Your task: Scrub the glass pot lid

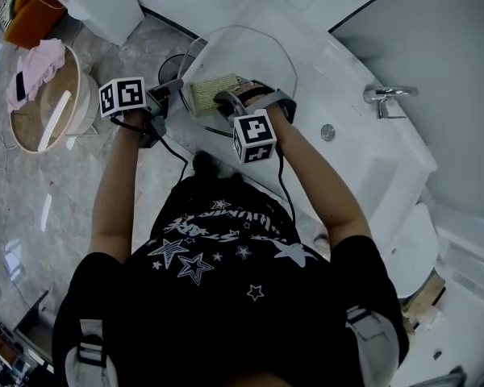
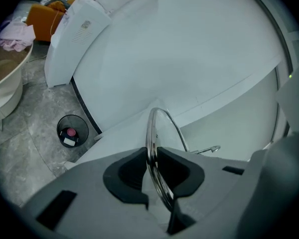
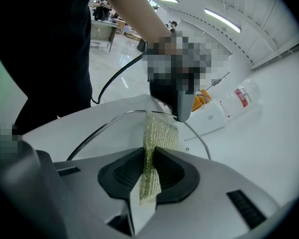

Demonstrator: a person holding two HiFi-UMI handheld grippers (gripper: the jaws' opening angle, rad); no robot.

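Your right gripper (image 3: 150,156) has its jaws closed tight on a yellow-green scouring pad (image 3: 160,129), and the pad's free end lies against the face of the glass pot lid (image 3: 114,133). Your left gripper (image 2: 153,156) has its jaws pinched on that lid's metal rim, holding it tilted. Both grippers meet over the white tub (image 1: 347,63) with the lid between them. Farther out, a faucet (image 1: 387,95) stands on the tub's rim, and a black waste bin (image 2: 72,131) sits on the floor beside the tub.

Hand-held gripper (image 3: 149,154) tight on scouring pad (image 3: 160,132)
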